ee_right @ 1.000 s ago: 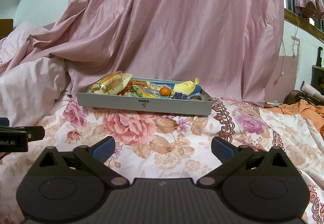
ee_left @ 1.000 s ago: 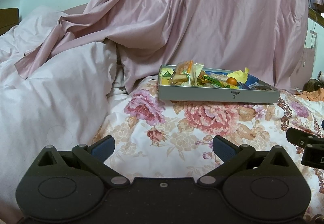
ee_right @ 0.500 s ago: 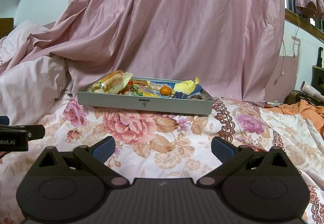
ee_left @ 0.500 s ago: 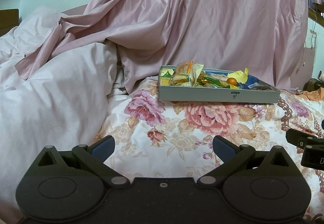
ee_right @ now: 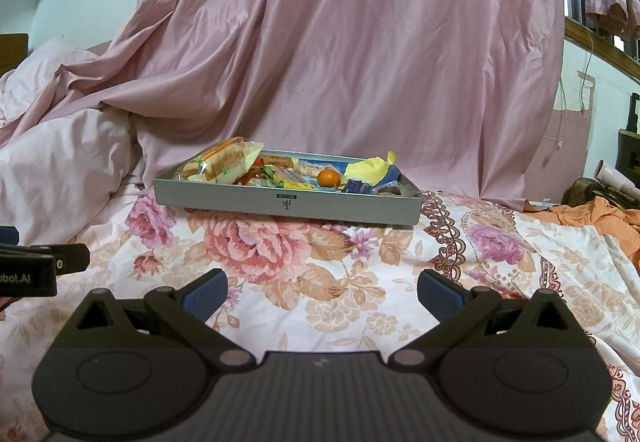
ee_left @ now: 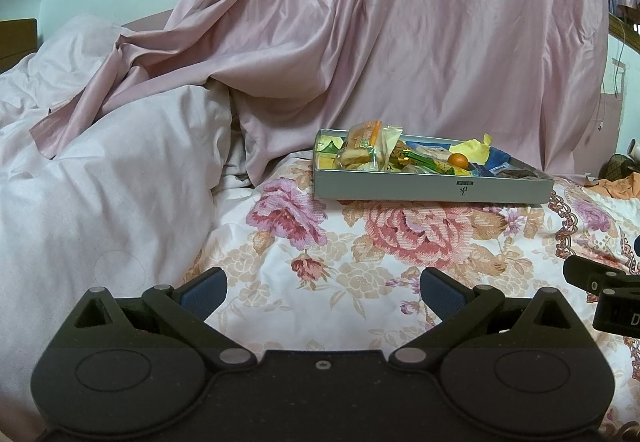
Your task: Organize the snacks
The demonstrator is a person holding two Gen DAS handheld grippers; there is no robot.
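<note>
A shallow grey box [ee_left: 432,191] [ee_right: 280,202] sits on the flowered bedspread, filled with mixed snacks. A clear bag of sandwich biscuits [ee_left: 362,146] [ee_right: 224,162] leans at its left end. A small orange fruit [ee_left: 458,160] [ee_right: 328,177] lies in the middle, next to a yellow wrapper [ee_left: 476,151] [ee_right: 368,167]. My left gripper [ee_left: 322,288] is open and empty, well short of the box. My right gripper [ee_right: 322,288] is open and empty, also short of the box.
A pink curtain [ee_right: 340,42] hangs right behind the box. A pale pink duvet [ee_left: 100,182] is heaped on the left. Orange cloth [ee_right: 600,214] lies at the far right. The flowered bedspread [ee_right: 320,262] lies between the grippers and the box.
Both views have shifted very slightly; the box sits a touch higher in the right wrist view. Both grippers stay open and empty.
</note>
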